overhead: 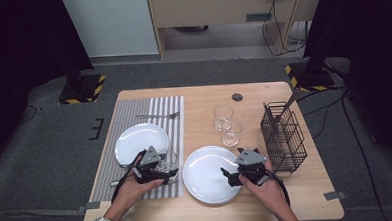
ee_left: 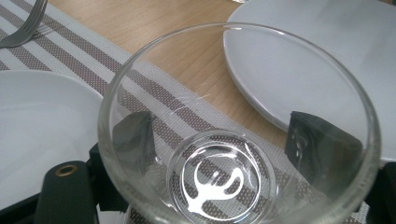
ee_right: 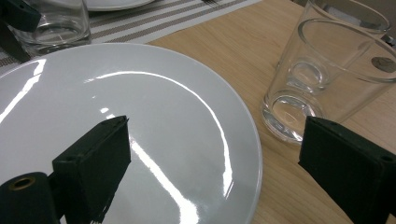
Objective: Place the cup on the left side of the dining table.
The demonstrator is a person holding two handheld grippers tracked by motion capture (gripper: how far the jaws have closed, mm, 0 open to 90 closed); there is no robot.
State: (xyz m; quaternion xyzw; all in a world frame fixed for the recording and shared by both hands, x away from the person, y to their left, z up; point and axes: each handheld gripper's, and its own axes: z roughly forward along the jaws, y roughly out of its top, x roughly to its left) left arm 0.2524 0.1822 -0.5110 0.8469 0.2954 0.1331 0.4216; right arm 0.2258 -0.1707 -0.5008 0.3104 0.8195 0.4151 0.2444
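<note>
Holding a short clear drinking glass (ee_left: pixel 233 140) between the jaws of your left gripper (overhead: pixel 162 171), you had the jaws spread wide, one black pad on each side of the glass wall and both seen through the glass in the left gripper view; whether the pads actually pressed on it could not be told. The glass stood upright on the grey-and-white striped placemat (overhead: pixel 139 110), at the mat's near right corner. Taking that placemat as the landmark: a round white plate (overhead: pixel 135 140) lay on it, just left of the glass, and a metal fork (overhead: pixel 156 115) lay on it beyond that plate. A second, larger round white plate (overhead: pixel 204 182) lay on the bare wooden table (overhead: pixel 203 92) just off the mat's right edge, close beside the glass. Your right gripper (overhead: pixel 226 175) hung over the right part of that plate with its jaws wide apart and nothing between them. Two more clear tumblers (overhead: pixel 227 125) stood close together on the wood, right of the mat and beyond the larger plate. A black wire rack (overhead: pixel 283 136) stood farthest from the mat, near the table's right edge.
</note>
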